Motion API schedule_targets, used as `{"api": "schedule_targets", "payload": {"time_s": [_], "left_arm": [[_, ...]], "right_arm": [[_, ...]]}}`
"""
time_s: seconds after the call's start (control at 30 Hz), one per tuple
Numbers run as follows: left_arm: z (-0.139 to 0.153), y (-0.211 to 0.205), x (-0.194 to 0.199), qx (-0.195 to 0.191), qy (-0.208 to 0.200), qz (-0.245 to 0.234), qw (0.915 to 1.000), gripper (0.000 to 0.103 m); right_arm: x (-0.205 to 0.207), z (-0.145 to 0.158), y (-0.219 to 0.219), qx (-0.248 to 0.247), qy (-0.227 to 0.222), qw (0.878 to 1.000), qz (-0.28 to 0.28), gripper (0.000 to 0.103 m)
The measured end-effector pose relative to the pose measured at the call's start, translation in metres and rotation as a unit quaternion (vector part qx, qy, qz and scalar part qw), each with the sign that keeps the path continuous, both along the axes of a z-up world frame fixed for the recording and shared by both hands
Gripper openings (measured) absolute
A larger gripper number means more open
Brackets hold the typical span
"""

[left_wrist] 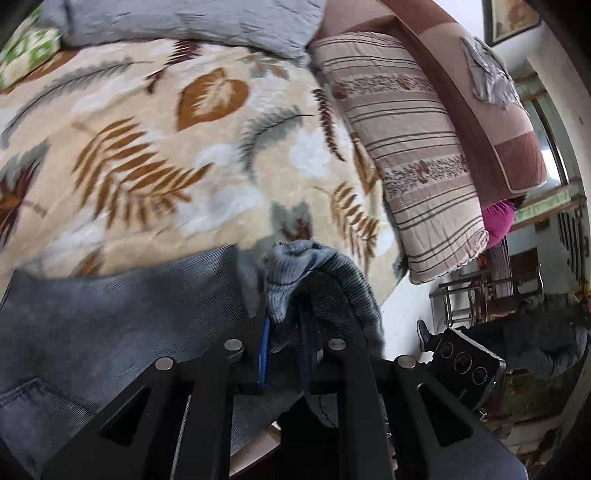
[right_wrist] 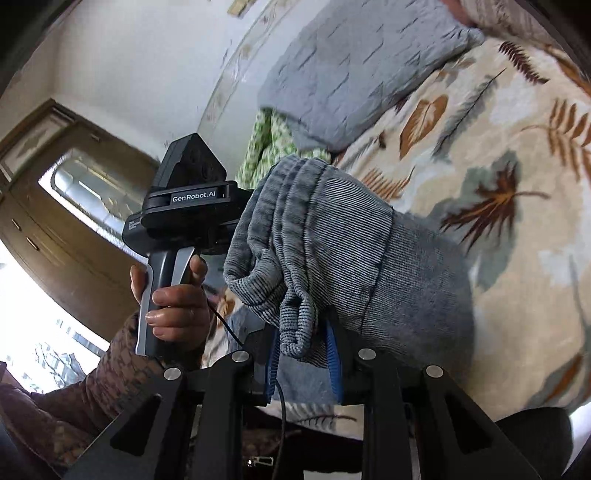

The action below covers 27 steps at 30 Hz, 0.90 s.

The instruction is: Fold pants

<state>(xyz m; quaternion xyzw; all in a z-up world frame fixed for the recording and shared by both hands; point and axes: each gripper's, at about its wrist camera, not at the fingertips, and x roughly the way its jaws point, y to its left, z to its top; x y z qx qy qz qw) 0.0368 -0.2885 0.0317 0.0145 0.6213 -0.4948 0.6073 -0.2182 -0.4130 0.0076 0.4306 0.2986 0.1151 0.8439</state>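
Pinching the pants [right_wrist: 332,251] waistband, right gripper [right_wrist: 303,354] and left gripper [left_wrist: 284,332] lift it; next, carry it toward twelve o'clock over the bedspread [left_wrist: 166,147].

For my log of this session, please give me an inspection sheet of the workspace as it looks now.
Surface: bed with a leaf-print blanket.
Job's things: grey pants, bunched and lifted at one end.
Clutter: grey pillow, striped quilt, green cloth.
Grippers: left gripper and right gripper, jaws of each shut on the pants.
Cables: thin black cable below the hand.
Surroundings: wooden door, headboard.
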Motion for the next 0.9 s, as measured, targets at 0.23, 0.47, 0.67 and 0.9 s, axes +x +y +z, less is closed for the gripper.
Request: {"api": "schedule_targets", "payload": {"time_s": [0.23,0.47,0.67,0.9], "left_arm": [[-0.014,0.027,0.006,0.007,0.003,0.009,0.9999,0.011],[-0.031,0.047,0.015,0.026,0.002,0.013,0.9996,0.011],[-0.049,0.061,0.021,0.045,0.005,0.021,0.9988,0.011],[-0.066,0.076,0.027,0.066,0.009,0.037,0.9971,0.012]], "right_arm": [[0.025,-0.009,0.029,-0.012,0.029,0.999,0.042,0.026],[0.041,-0.017,0.055,-0.029,0.054,0.995,0.079,0.026],[0.049,-0.028,0.066,-0.04,0.08,0.991,0.097,0.027],[0.062,-0.041,0.077,-0.056,0.107,0.987,0.11,0.031]]}}
